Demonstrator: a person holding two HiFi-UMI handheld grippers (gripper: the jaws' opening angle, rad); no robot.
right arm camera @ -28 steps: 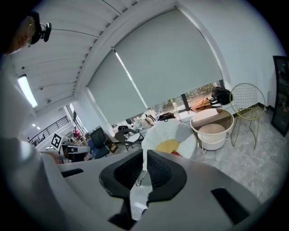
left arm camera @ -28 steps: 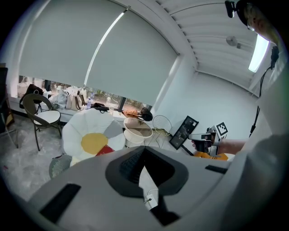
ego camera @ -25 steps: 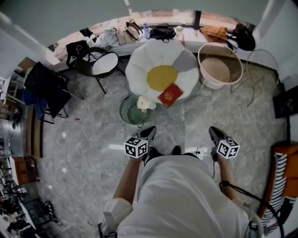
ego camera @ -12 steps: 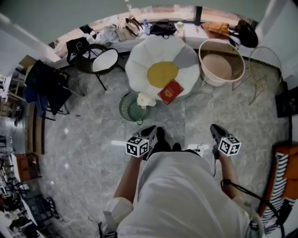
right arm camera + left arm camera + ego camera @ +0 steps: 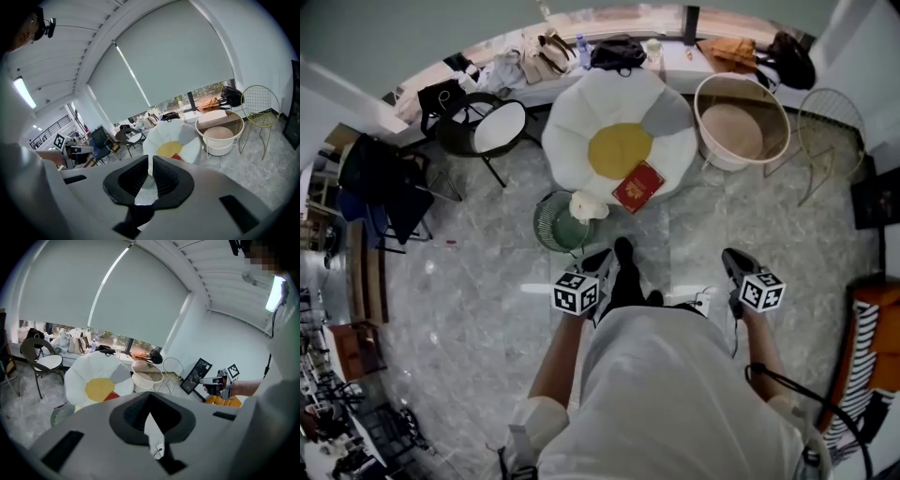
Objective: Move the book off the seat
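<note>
the left gripper (image 5: 602,262) was shut tight and empty, low by the person's legs. the flat red book (image 5: 638,187) lay on the near edge of the white flower-shaped seat with a yellow middle (image 5: 574,141), well apart from both grippers. the right gripper (image 5: 732,262) was shut and empty too. a good next move would be to step close, open one gripper and pinch the book's near edge. the round green wire basket (image 5: 546,221) stood just left of the path, and the round cream tub chair (image 5: 741,127) stood to the right.
</note>
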